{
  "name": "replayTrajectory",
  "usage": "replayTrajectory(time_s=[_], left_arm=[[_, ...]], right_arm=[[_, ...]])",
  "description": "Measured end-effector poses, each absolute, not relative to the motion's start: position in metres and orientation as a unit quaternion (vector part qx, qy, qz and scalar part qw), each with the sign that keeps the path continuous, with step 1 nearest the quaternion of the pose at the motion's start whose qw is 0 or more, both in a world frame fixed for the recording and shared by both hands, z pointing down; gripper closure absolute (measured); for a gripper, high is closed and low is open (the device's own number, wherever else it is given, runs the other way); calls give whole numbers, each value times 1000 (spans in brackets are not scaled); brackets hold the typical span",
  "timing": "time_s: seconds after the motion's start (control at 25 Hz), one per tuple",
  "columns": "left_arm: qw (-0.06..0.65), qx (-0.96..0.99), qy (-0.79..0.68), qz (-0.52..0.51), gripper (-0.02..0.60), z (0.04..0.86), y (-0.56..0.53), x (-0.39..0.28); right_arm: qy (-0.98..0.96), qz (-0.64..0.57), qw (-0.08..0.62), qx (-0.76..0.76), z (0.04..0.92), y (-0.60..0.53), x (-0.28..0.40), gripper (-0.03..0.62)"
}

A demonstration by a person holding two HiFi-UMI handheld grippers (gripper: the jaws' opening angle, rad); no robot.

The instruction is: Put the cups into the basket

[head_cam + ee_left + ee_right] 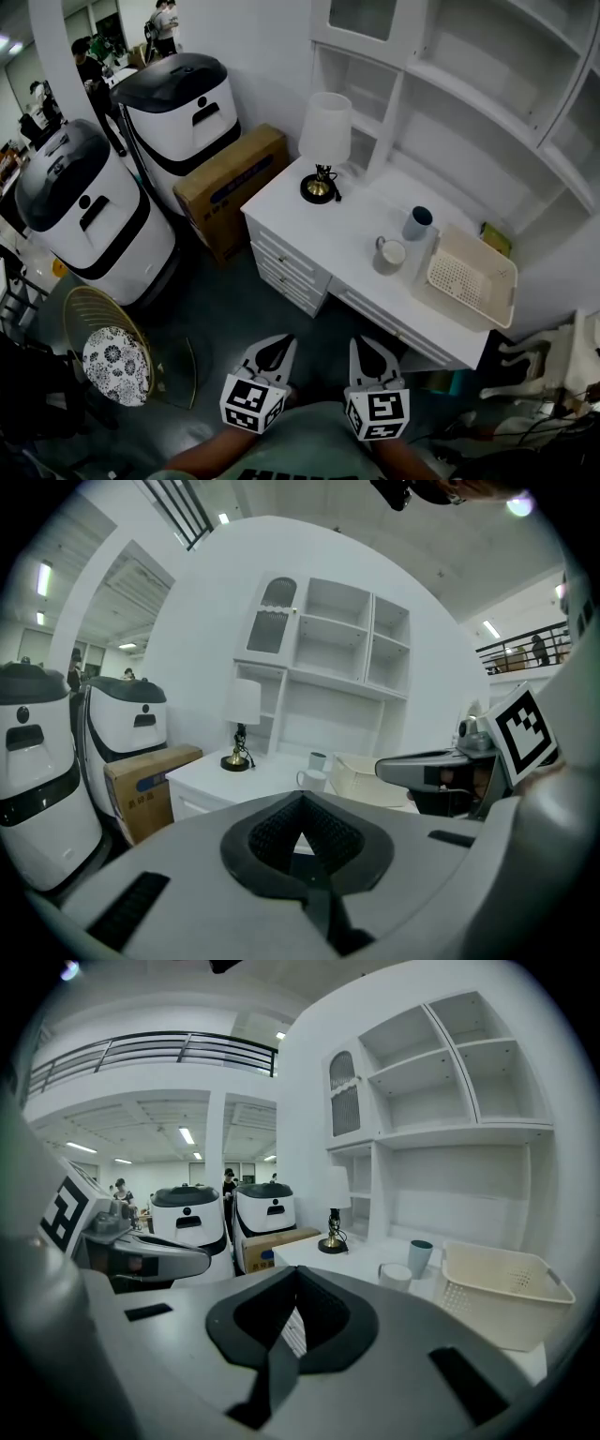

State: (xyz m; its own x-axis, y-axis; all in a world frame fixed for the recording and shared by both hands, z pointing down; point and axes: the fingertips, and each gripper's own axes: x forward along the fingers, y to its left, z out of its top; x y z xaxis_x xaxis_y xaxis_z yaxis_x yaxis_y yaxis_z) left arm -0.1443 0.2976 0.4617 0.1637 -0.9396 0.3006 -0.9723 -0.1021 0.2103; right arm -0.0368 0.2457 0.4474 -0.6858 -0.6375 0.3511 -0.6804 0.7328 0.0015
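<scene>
Two cups stand on the white desk (309, 220): a white mug (390, 254) and, just behind it, a taller blue-grey cup (418, 223). To their right lies the cream basket (473, 277), with nothing in it. Both grippers are held low in front of the person, short of the desk's front edge. The left gripper (278, 342) is shut and holds nothing. The right gripper (366, 344) is likewise shut and holds nothing. In the left gripper view the mug (312, 779) and basket (361, 778) lie beyond the shut tips (302, 799). The right gripper view shows the cup (420, 1256), mug (396, 1275) and basket (506, 1297).
A table lamp (323, 141) stands at the desk's back left. A cardboard box (230, 187) and two white and black machines (183, 108) (84, 220) stand left of the desk. White shelves (469, 84) rise behind it. A wicker chair (108, 352) is at lower left.
</scene>
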Motion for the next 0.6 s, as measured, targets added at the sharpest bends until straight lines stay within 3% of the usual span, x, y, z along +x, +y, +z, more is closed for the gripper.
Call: replayTrajectory(time_s=[0.6], left_arm=[[181, 744, -641, 54, 575, 460, 257, -162]], right_arm=[[-912, 77, 166, 368, 450, 201, -52, 580]])
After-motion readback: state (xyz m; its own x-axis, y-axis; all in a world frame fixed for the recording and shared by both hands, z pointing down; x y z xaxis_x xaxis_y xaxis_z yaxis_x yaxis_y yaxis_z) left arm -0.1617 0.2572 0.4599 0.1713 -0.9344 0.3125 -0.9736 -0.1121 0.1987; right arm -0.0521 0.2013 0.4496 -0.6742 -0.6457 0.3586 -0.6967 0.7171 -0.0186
